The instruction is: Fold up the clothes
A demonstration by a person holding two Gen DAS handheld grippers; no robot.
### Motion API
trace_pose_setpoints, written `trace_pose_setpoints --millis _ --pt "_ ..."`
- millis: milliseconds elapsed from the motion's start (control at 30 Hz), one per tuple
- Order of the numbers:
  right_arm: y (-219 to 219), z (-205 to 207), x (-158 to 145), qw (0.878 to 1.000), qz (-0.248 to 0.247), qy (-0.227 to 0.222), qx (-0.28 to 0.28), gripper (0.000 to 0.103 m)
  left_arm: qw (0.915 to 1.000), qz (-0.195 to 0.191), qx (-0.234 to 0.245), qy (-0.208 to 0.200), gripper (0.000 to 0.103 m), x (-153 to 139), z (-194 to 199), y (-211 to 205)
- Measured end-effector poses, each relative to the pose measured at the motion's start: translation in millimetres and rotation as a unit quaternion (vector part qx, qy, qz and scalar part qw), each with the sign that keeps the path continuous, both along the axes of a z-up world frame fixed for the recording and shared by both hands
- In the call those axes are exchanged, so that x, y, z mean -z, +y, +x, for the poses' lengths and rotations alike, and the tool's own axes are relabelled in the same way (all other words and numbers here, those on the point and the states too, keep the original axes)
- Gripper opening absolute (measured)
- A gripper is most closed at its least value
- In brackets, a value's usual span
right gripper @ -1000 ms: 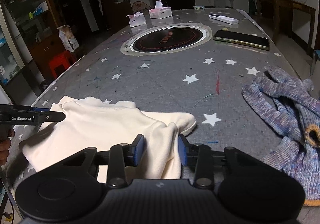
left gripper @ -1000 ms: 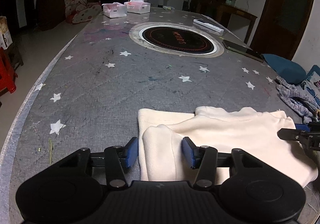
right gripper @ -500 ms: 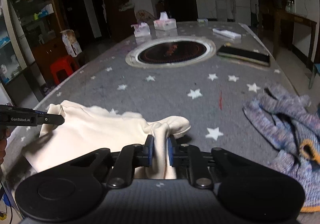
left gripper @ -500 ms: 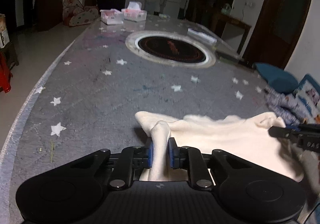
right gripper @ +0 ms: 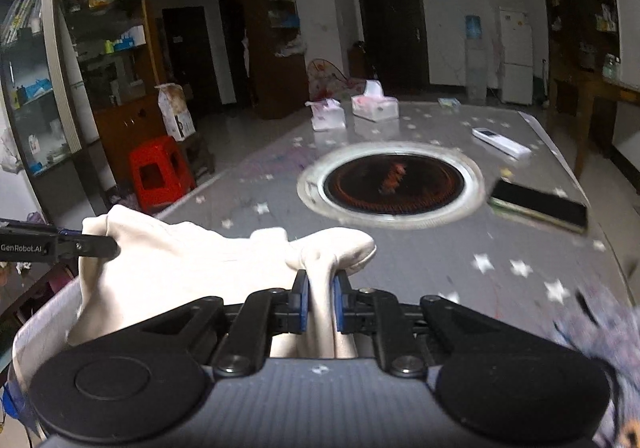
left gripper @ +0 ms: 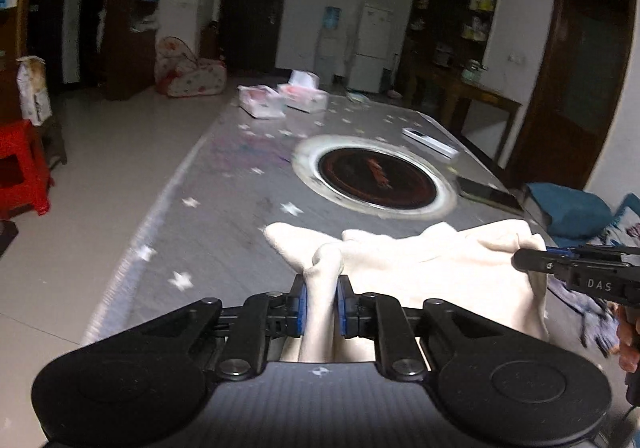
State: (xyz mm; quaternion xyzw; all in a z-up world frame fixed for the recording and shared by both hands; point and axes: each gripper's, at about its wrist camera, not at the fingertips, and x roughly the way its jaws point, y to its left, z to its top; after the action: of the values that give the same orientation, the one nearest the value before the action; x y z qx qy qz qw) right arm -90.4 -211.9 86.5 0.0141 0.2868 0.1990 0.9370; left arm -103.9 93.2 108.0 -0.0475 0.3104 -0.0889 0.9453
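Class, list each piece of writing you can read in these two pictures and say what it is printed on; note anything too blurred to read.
"GenRobot.AI": on the side of the left claw, seen from the right wrist.
"DAS": on the side of the right claw, seen from the left wrist; the rest is cut off.
Red marking on the round cooktop: too blurred to read.
Tissue boxes: print unreadable.

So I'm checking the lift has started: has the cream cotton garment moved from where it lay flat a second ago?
Yes. The cream cotton garment now hangs bunched from both grippers, its far edge closer to the round black cooktop.

cream garment (left gripper: 440, 268), bunched, lifted off table
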Motion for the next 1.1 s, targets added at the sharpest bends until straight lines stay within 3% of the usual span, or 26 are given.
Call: trace_pose_setpoints --millis 267,400,500,600,667,733,867,933,1033,1100 --pt "45.3 49.5 -12.8 1.0 -0.003 -0.015 -0.026 0.01 0.9987 0.02 -0.046 -0.009 0.016 -13.6 32.7 32.2" --pt "59.9 70.5 -9.2 1.0 -0.008 -0.009 -0.028 0.01 0.9975 0.027 -0.063 0.012 0.018 -2.1 57.2 42.8" --pt "67.2 89.5 2.0 0.999 -0.028 0.009 -0.022 0.012 0.9956 0.045 -0.073 0.038 0.024 14.2 75.4 45.9" --pt "69.2 101.6 12.3 0.999 -0.045 0.023 -0.012 0.016 0.9914 0.075 -0.092 0.055 0.046 27.9 85.1 47.6" --pt "66.7 102.5 15.7 0.998 -0.046 0.028 -0.011 0.019 0.9904 0.077 -0.098 0.06 0.049 33.1 83.1 50.3" --pt "63.6 99.0 19.6 0.998 -0.058 0.032 -0.015 0.027 0.9907 0.073 -0.096 0.063 0.054 35.8 78.2 50.1" --pt "58.0 90.7 26.9 0.997 -0.063 0.044 -0.019 0.053 0.9918 0.073 -0.086 0.06 0.066 39.7 61.4 42.0" --pt "56.4 83.4 30.6 0.997 -0.062 0.049 -0.02 0.058 0.9925 0.071 -0.082 0.056 0.077 41.4 53.5 34.9" --pt "56.2 73.3 33.1 0.997 -0.056 0.054 -0.022 0.071 0.9941 0.063 -0.072 0.052 0.085 43.3 41.2 24.5" --pt "57.0 64.4 33.7 0.997 -0.055 0.054 -0.022 0.085 0.9946 0.058 -0.071 0.048 0.092 43.8 33.3 18.3"
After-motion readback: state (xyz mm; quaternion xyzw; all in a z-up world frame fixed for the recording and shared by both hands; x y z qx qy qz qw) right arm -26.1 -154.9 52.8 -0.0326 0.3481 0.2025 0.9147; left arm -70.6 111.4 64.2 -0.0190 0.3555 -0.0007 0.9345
